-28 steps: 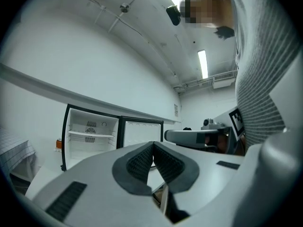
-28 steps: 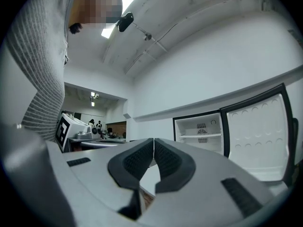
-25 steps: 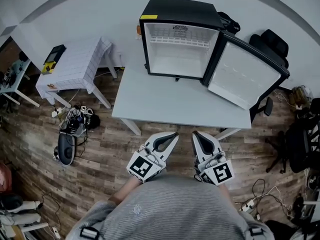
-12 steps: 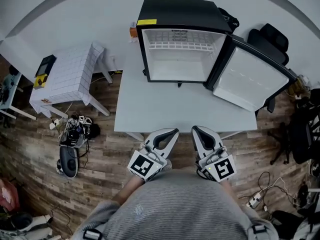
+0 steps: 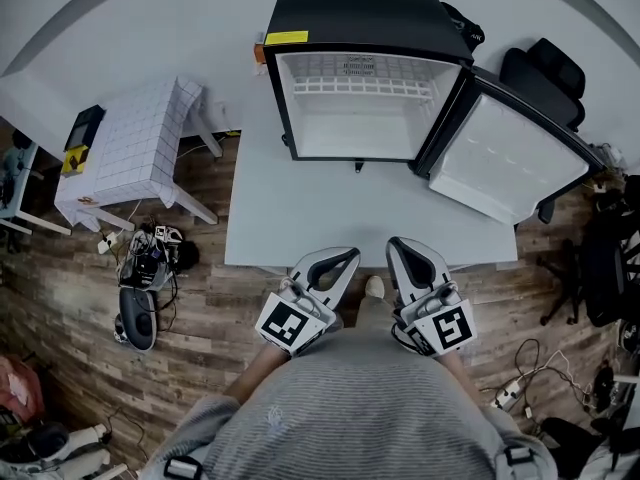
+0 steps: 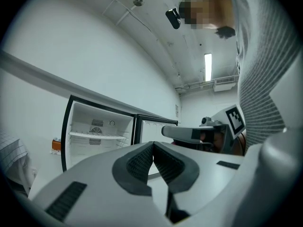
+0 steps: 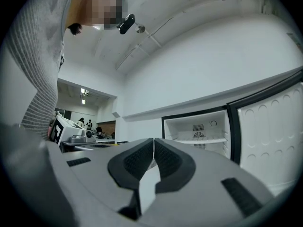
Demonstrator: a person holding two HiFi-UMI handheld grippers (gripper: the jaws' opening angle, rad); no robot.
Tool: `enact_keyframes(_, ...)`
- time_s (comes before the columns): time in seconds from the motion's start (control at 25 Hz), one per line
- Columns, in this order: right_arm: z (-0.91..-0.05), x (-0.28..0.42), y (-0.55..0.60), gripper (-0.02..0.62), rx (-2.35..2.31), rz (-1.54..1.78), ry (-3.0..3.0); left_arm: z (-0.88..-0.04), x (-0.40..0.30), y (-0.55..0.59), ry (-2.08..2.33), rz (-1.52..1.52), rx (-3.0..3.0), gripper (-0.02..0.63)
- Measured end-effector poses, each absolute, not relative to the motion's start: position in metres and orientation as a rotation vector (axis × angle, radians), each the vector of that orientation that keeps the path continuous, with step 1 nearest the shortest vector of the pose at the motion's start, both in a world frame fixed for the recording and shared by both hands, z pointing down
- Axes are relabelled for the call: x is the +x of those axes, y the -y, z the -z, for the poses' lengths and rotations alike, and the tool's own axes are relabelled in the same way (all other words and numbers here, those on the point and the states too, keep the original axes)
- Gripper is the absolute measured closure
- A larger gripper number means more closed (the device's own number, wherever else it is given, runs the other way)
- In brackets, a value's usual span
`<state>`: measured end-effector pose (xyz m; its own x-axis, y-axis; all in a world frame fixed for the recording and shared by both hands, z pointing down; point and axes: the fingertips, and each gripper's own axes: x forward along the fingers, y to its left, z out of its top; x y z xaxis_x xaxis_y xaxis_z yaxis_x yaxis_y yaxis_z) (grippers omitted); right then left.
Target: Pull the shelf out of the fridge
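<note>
White wall, plank floor, a workroom thick with clutter.

Down below, a wood-plank floor runs under a pale grey table standing close to the white wall. Off to the left, a small table under a grid-patterned cloth stands near it, with a yellow-and-black device lying at its far corner. Below that, a tangle of cables and gear sits on the planks. On the right, a black office chair stands by the wall, more dark clutter crowds the edge, and a power strip trails leads across the floor. Overhead, a bare ceiling carries a bright strip light, and further lamps glow in the room beyond.
</note>
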<state>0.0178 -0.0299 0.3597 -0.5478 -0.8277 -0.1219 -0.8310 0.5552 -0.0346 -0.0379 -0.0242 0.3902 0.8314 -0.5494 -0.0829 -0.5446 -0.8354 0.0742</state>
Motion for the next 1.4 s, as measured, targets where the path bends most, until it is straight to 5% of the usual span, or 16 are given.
enact_keyframes(1.4,-0.358,0.059,0.201,0.581,-1.293,-0.074,-2.747,-0.392,0.015,0.198,1.042,0.027,2.927,0.595)
